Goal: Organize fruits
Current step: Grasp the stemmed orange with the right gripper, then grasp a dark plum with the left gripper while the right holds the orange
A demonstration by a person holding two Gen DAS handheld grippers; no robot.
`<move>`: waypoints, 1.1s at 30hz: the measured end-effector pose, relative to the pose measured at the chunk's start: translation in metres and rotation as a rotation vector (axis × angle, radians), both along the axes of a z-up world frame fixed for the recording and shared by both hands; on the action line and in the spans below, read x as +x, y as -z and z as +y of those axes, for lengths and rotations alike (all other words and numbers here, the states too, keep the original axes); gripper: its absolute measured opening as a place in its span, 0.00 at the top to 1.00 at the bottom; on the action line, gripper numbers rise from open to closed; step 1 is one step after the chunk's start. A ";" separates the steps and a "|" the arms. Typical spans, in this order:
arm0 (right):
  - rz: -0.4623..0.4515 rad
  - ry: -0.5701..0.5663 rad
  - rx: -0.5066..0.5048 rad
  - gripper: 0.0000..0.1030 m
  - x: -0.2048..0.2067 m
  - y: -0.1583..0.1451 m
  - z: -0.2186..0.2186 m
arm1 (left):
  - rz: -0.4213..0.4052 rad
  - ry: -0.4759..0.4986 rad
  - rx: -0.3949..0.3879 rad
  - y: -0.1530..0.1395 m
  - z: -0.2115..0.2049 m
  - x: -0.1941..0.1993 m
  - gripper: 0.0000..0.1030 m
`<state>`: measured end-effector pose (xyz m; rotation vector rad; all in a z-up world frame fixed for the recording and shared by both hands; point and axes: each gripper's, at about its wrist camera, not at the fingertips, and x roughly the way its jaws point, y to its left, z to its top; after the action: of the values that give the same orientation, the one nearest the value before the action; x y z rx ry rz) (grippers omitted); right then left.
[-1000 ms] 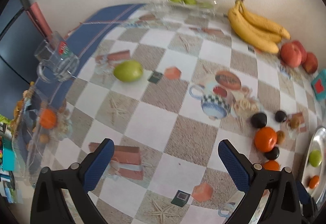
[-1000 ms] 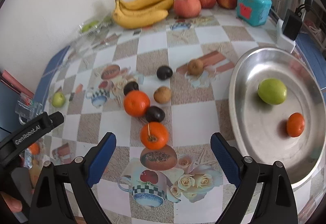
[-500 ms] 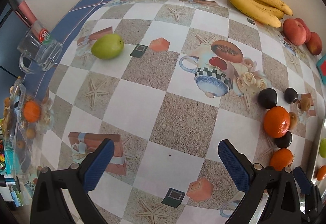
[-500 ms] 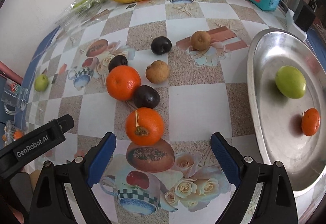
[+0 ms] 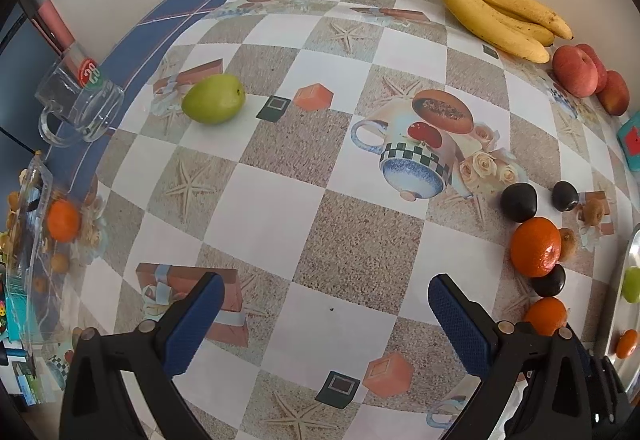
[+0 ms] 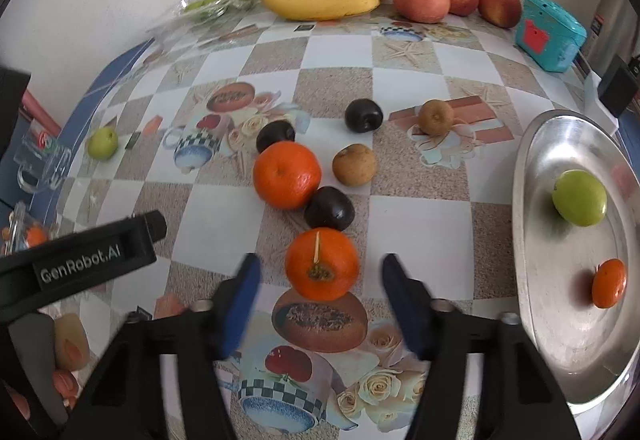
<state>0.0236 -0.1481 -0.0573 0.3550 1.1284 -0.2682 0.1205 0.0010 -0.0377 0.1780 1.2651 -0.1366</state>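
A: Left wrist view first. Left hand-held gripper at the bottom, jaws wide apart, nothing between them, only checkered counter beneath. Green pear-shaped fruit at upper left. At right: two round oranges, three dark plums, two small brown fruits. One yellow banana bunch at top right.

B: Right wrist view. Right hand-held gripper at lower centre, jaws just closing, blurred, stemmed round orange between them, pads not yet touching. Pick-up step in hand, probably; next, finishing the squeeze, then a carry to the silver metal tray at right.

A: Tray count?

B: One green fruit, one small orange. On the counter: two oranges, three plums, two brown fruits, three red apples.
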 end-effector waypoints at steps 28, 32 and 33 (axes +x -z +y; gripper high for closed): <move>-0.075 0.094 0.013 0.63 -0.034 -0.031 -0.055 | 0.030 0.046 -0.100 -0.004 -0.030 -0.012 0.00; -0.093 0.121 -0.001 0.63 -0.046 -0.039 -0.071 | 0.031 0.090 -0.148 -0.007 -0.049 -0.019 0.00; -0.095 0.128 -0.004 0.63 -0.049 -0.040 -0.074 | 0.027 0.102 -0.159 -0.008 -0.053 -0.021 0.00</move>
<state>-0.0252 -0.2223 -0.0169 0.4326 1.0132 -0.3623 0.0995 -0.0517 -0.0297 0.1039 1.2659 -0.3276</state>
